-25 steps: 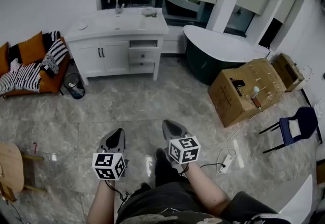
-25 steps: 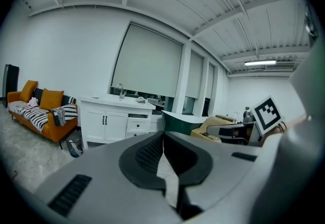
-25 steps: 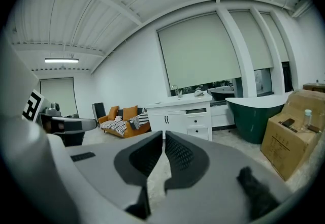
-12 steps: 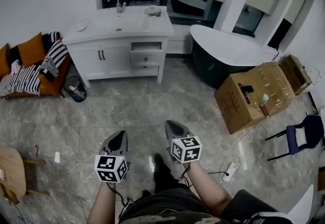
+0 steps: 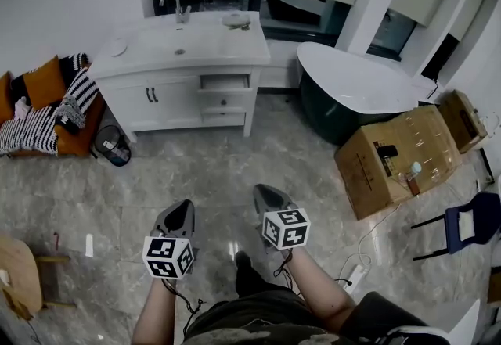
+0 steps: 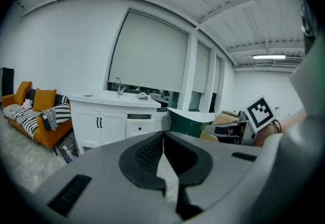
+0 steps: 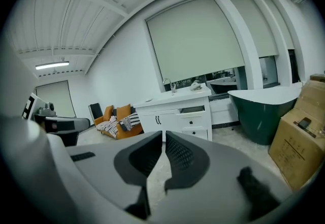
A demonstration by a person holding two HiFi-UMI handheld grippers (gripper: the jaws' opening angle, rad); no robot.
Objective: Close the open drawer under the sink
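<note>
A white vanity cabinet [image 5: 167, 97] with a sink and a tap stands against the far wall. Its top drawer [image 5: 224, 83] at the right side stands pulled out; the same drawer [image 6: 138, 116] shows in the left gripper view and the drawer [image 7: 195, 109] in the right gripper view. My left gripper [image 5: 182, 210] and right gripper [image 5: 264, 196] hang side by side over the marble floor, well short of the cabinet. Both are shut with nothing between their jaws, and both point toward the vanity.
A dark green bathtub [image 5: 352, 93] with a white rim stands right of the vanity. An open cardboard box [image 5: 399, 156] and a blue chair [image 5: 470, 226] lie to the right. An orange sofa [image 5: 47, 105] with striped cloth and a small bin [image 5: 113, 149] sit left. A power strip [image 5: 352, 277] lies on the floor.
Both grippers have travelled forward across the floor toward the vanity, which now sits lower and larger in the head view. The jaws stayed shut.
</note>
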